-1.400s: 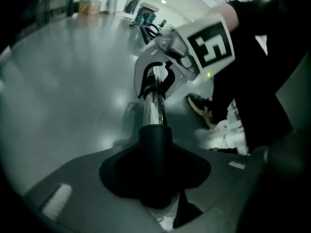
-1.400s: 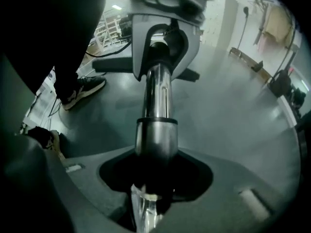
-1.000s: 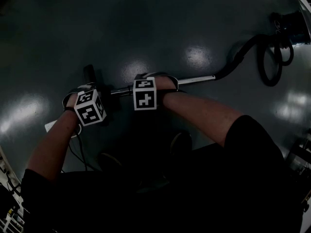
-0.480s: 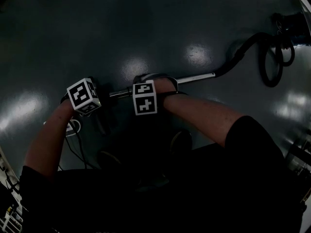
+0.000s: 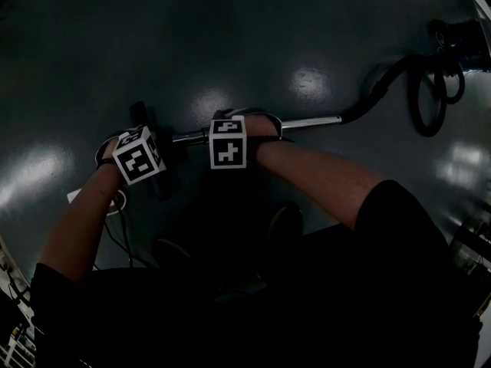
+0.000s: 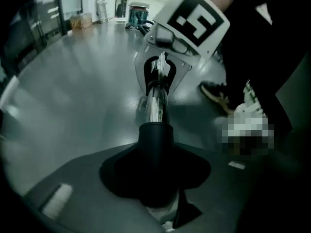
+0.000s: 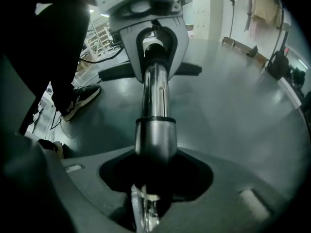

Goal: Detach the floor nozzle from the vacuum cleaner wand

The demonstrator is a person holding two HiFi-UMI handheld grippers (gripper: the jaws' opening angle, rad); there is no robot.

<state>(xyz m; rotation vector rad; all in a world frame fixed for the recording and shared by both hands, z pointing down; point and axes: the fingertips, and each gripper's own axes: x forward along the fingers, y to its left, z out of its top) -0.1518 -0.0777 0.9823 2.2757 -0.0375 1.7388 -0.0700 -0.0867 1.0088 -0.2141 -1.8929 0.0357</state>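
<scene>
A chrome vacuum wand (image 5: 311,122) lies low over the dark floor, and its black hose (image 5: 383,83) curls away at the right. My right gripper (image 5: 234,126) is shut on the wand (image 7: 156,93) just behind a grey collar (image 7: 155,140). My left gripper (image 5: 151,141) is shut on the black neck (image 6: 155,144) of the floor nozzle (image 5: 143,114), where the wand (image 6: 157,103) enters it. The two grippers face each other along the tube: the right gripper (image 6: 163,69) appears in the left gripper view, the left gripper (image 7: 154,42) in the right gripper view. The nozzle's black head (image 7: 188,71) spreads behind the left one.
The vacuum's body (image 5: 460,37) and looped hose sit at the far right. The person's shoes (image 5: 285,225) stand close behind the wand. A thin cable (image 5: 119,228) and a white slip (image 5: 77,198) lie on the floor at the left.
My left gripper has rolled and shifted slightly on the nozzle's neck, tipping up and coming back down. The right gripper and the wand have stayed where they were.
</scene>
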